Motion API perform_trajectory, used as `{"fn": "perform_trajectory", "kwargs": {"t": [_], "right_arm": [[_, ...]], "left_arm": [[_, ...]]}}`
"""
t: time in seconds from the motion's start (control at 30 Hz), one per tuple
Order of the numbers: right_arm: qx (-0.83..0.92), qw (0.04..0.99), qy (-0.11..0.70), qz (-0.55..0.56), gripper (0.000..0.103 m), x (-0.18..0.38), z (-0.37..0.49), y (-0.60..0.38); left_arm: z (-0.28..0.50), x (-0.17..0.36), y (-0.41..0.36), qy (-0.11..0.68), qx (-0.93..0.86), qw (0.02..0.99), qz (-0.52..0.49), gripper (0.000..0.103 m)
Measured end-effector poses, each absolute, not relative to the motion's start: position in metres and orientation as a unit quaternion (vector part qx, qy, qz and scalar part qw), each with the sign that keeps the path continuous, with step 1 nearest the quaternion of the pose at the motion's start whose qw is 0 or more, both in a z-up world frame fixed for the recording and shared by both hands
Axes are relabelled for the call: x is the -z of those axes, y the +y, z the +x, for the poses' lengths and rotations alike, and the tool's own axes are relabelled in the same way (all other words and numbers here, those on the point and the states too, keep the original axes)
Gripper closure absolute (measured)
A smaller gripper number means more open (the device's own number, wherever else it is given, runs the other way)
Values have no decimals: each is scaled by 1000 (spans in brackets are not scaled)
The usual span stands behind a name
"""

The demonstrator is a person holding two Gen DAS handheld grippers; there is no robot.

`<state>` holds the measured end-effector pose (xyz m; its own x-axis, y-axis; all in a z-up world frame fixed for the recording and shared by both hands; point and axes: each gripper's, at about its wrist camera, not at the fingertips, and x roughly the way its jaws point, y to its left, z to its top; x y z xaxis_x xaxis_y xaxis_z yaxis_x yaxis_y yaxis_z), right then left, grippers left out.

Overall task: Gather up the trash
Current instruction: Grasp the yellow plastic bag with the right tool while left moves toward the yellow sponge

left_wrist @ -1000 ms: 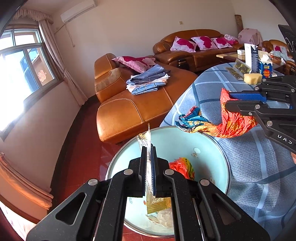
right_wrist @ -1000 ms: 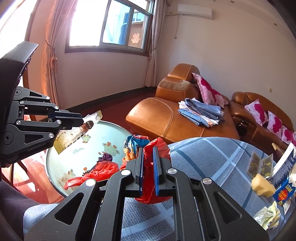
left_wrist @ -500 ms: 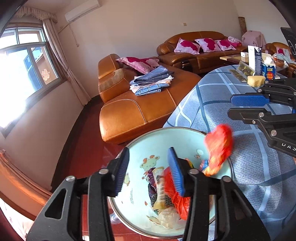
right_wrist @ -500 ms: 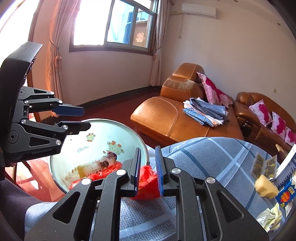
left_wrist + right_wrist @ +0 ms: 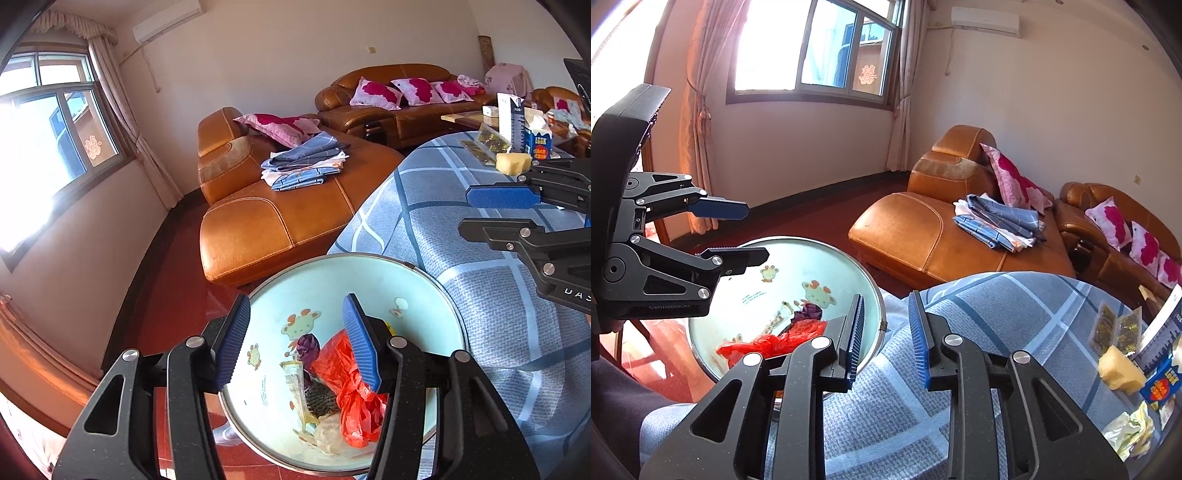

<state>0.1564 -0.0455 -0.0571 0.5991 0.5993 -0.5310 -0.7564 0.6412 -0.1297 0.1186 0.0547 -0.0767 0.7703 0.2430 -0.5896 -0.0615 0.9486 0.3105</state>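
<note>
both grippers have just let go: the left gripper [image 5: 295, 336] hangs with jaws apart and empty over the pale basin [image 5: 424, 280], and the right gripper [image 5: 886, 332], its jaws just opening, holds nothing. the red wrapper [image 5: 351, 384] and other trash lie inside the basin beside the blue checked tablecloth [image 5: 997, 317].

A table under a blue checked cloth [image 5: 979, 314] carries two gold sachets [image 5: 1115, 325], a yellow sponge [image 5: 1121, 371], a blue carton [image 5: 1161, 384] and crumpled wrappers [image 5: 1132, 434] toward its far right edge. A basin [image 5: 369, 266] touches its left edge.

Glossy leather sofa [image 5: 273, 221], woven tablecloth [image 5: 491, 295]
</note>
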Motion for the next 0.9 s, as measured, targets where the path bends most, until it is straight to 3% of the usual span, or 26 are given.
{"fn": "perform_trajectory", "kwargs": {"t": [0.53, 0.9], "right_arm": [[-270, 921, 247, -130, 73, 51, 174, -73], [-53, 949, 309, -18, 73, 52, 220, -207]], "left_arm": [[134, 81, 26, 328, -41, 935, 127, 49], [190, 60, -45, 290, 30, 949, 123, 41]]}}
